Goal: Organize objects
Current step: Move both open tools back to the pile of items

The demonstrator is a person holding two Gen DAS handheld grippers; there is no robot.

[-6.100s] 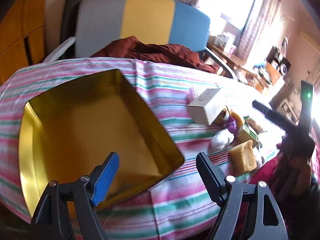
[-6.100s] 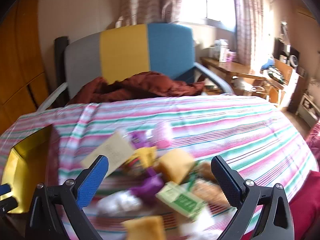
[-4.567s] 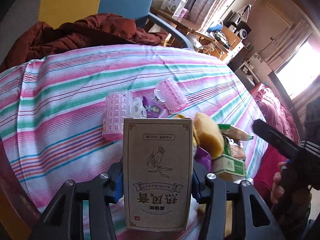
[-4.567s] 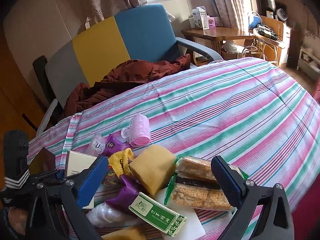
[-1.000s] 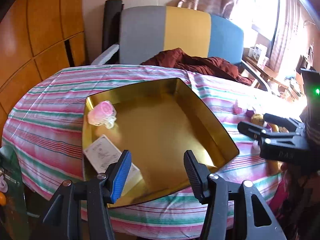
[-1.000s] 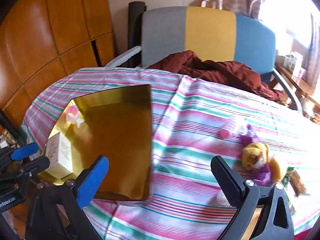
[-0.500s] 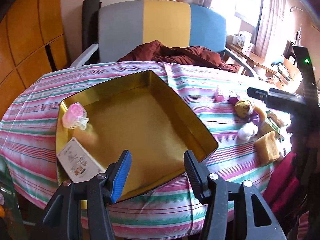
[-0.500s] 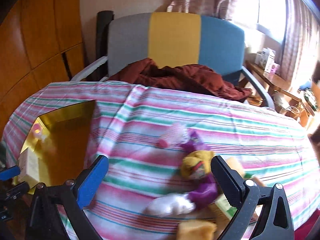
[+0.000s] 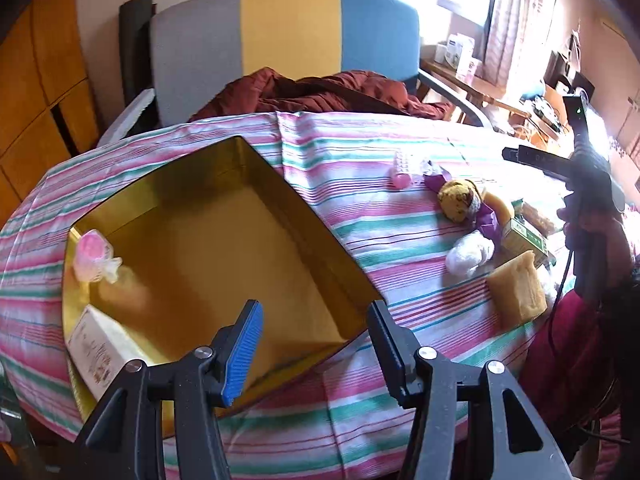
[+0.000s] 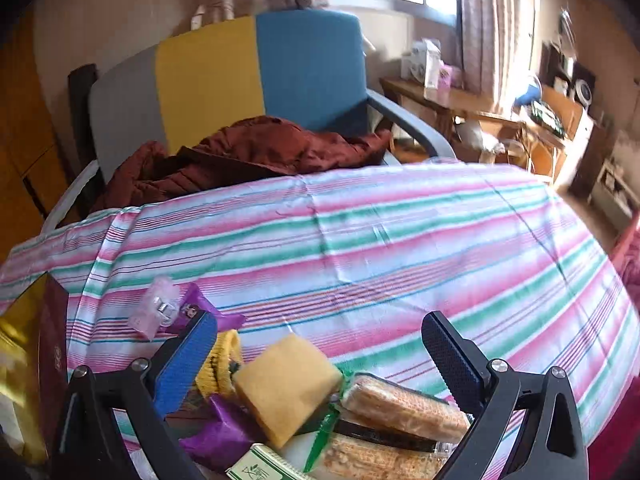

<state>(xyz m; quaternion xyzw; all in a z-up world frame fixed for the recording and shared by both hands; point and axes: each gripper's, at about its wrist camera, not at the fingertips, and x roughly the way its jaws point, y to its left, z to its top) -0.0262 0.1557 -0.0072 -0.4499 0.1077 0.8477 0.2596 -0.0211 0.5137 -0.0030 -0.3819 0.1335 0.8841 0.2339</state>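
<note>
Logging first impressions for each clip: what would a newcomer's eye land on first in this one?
Probably the big gold tin lying open on the striped tablecloth, with only a pink hair roller and a white box along its left side. Next, the jumble of small things still on the cloth, where the open right gripper hovers over a yellow sponge and wrapped biscuits. Behind stands a grey, yellow and blue chair.

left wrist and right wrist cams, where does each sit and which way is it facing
Left wrist: on the open left claw, above the near table edge, facing the gold rectangular tin; the right claw and its hand show.
Right wrist: on the open right claw, low over the pile, facing the yellow sponge block and chair.
Shared: striped tablecloth, tin, yellow plush toy.
</note>
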